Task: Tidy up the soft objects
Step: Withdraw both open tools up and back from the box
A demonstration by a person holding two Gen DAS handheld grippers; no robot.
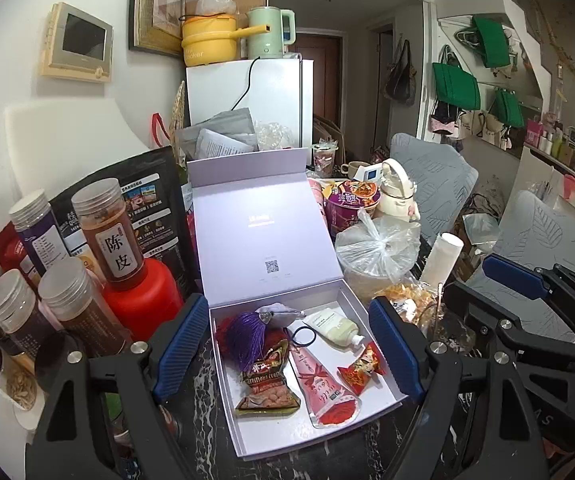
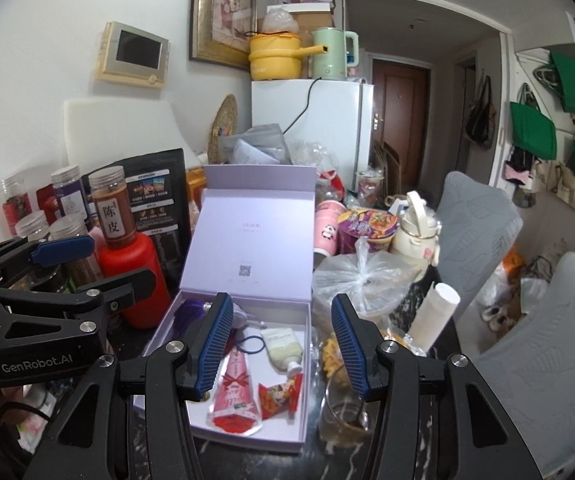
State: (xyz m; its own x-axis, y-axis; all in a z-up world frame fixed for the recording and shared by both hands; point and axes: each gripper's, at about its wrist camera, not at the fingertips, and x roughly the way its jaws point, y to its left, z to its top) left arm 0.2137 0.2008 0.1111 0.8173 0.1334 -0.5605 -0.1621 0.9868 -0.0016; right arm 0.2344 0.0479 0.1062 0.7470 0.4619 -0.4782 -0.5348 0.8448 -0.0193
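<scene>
A lavender gift box (image 1: 319, 434) stands on the dark marble table with its lid (image 1: 247, 232) upright. Inside lie a purple tassel (image 1: 245, 338), a peanut packet (image 1: 267, 384), a pink pouch (image 1: 323, 392), a cream tube (image 1: 335, 326), a red candy packet (image 1: 361, 368) and a black hair tie (image 1: 303, 336). My left gripper (image 1: 289, 348) hovers open above the box, holding nothing. My right gripper (image 2: 283, 344) is also open and empty, above the box's (image 2: 247, 442) right half, where the pink pouch (image 2: 235, 396) and cream tube (image 2: 281, 346) show. The two grippers sit side by side.
Left of the box stand several lidded jars (image 1: 107, 232), a red bottle (image 1: 143, 300) and a black pouch (image 1: 147, 200). To its right are a knotted plastic bag (image 1: 375, 252), a glass cup of tea (image 2: 343, 412), a white roll (image 2: 433, 316) and a noodle cup (image 2: 367, 228). Grey chairs (image 2: 475, 232) sit beyond.
</scene>
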